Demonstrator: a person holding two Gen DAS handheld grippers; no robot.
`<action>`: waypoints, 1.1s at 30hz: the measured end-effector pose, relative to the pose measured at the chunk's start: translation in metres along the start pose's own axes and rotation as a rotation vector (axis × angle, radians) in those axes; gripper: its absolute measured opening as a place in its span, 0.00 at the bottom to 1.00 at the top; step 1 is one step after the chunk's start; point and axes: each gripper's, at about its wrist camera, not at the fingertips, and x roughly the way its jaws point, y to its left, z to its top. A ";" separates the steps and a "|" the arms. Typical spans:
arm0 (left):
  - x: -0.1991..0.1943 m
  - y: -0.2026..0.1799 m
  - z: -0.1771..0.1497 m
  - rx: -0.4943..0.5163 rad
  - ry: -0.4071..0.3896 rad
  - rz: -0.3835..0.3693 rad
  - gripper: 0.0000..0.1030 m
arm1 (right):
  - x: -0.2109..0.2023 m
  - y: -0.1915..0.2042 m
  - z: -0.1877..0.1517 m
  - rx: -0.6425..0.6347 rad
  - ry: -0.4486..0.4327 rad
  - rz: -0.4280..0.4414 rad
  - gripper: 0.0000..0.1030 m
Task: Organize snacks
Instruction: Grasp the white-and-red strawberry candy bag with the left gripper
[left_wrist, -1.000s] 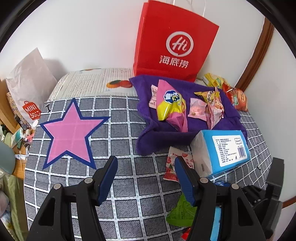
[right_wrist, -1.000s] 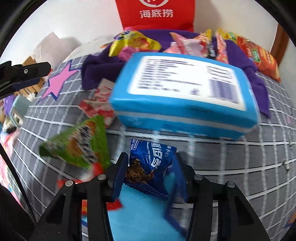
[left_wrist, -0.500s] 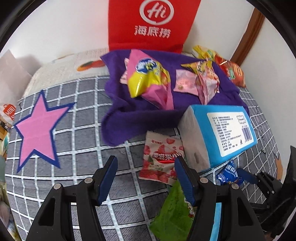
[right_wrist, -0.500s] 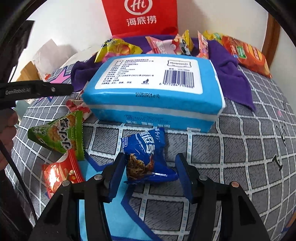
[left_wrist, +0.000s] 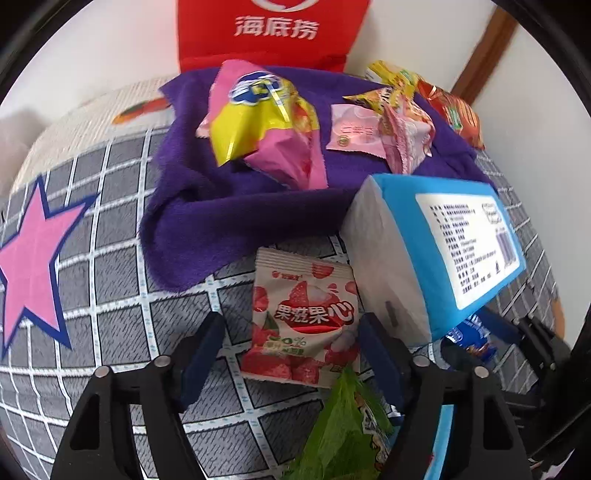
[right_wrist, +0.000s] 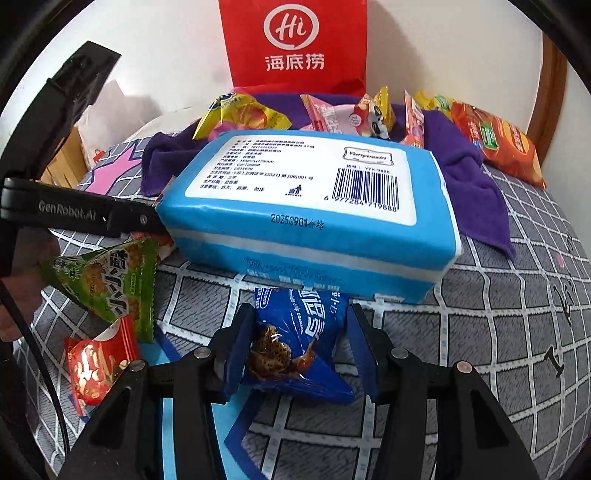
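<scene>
My left gripper (left_wrist: 291, 336) is open, its fingers on either side of a white and red strawberry snack packet (left_wrist: 301, 317) that lies flat on the checked cloth. My right gripper (right_wrist: 299, 325) is open around a blue chocolate-chip cookie packet (right_wrist: 299, 328), its pads close to the packet's sides. A green snack packet (right_wrist: 107, 284) and a red one (right_wrist: 98, 363) lie to the left. Several snacks, among them a yellow and pink bag (left_wrist: 262, 122), rest on a purple towel (left_wrist: 207, 206).
A big blue tissue pack (right_wrist: 310, 206) lies just beyond the cookie packet; it also shows in the left wrist view (left_wrist: 443, 251). A red paper bag (right_wrist: 295, 44) stands against the back wall. An orange chip bag (right_wrist: 495, 144) lies at the far right. A pink star (left_wrist: 33, 254) marks the cloth.
My left gripper has moved forward and right, so the strawberry packet now sits between its fingers. My right gripper has pulled back, then closed in on the blue cookie packet.
</scene>
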 end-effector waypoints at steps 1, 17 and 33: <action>0.001 -0.003 0.000 0.014 -0.001 0.015 0.74 | 0.001 0.000 0.000 -0.001 -0.009 0.000 0.50; -0.003 -0.001 -0.003 0.041 -0.057 0.074 0.44 | 0.001 -0.006 0.000 0.018 -0.028 0.021 0.47; -0.079 0.008 -0.007 -0.019 -0.184 0.025 0.38 | -0.065 -0.022 0.012 0.056 -0.090 0.075 0.45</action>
